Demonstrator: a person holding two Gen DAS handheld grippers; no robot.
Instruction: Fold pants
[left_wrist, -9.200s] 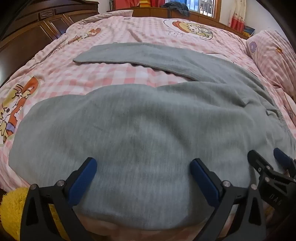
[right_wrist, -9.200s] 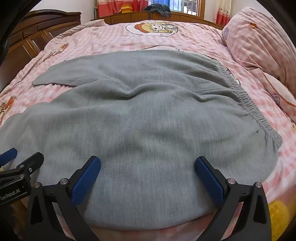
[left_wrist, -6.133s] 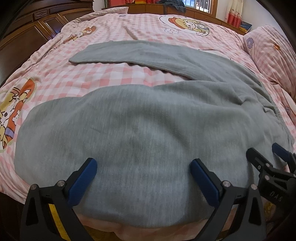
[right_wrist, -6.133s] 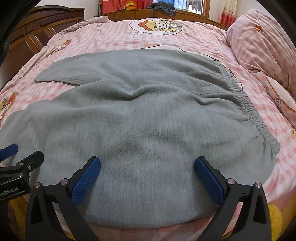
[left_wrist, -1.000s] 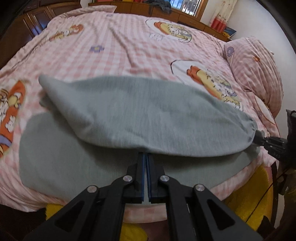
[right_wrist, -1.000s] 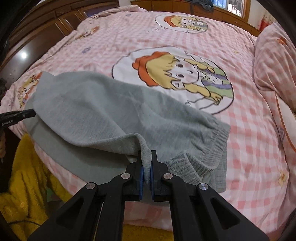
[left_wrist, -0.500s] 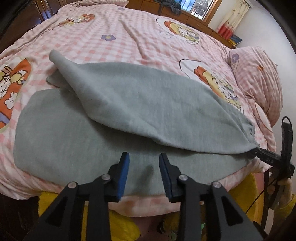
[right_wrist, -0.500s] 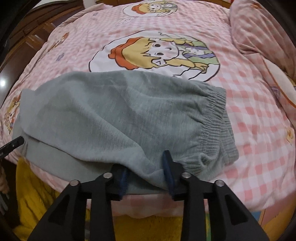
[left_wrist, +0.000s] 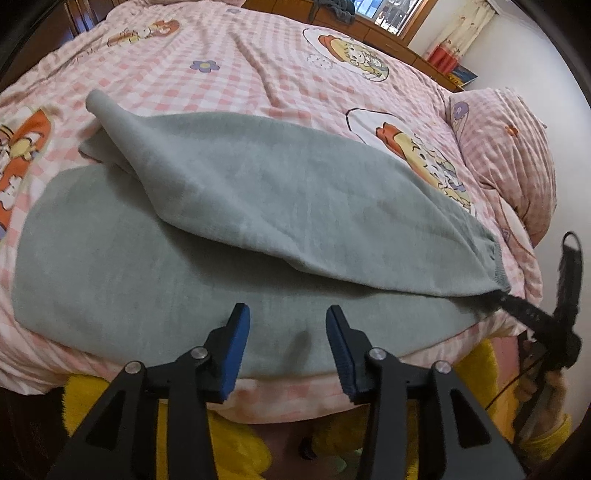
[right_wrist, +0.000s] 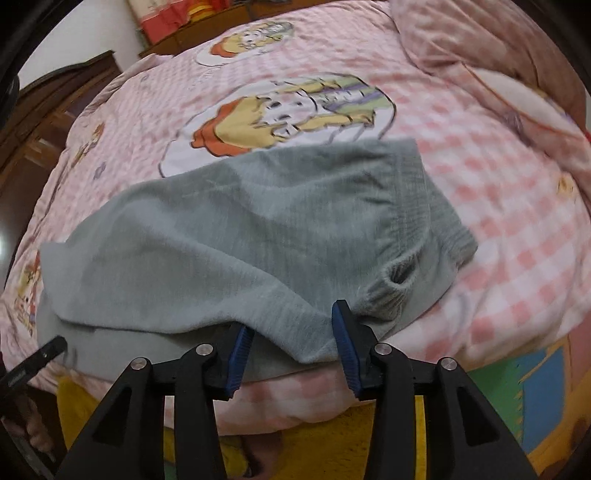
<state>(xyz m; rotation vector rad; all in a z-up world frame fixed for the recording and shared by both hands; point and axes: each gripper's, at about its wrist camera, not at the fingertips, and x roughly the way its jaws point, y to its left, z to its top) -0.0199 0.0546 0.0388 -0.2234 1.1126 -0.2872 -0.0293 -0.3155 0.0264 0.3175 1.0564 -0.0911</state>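
Grey pants (left_wrist: 280, 206) now folded lengthwise, both jaws opening, released

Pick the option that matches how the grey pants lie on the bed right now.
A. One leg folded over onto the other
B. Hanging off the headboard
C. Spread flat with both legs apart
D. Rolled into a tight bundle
A: in the left wrist view the upper leg drapes over the lower leg of the grey pants, on the pink checked bedspread.
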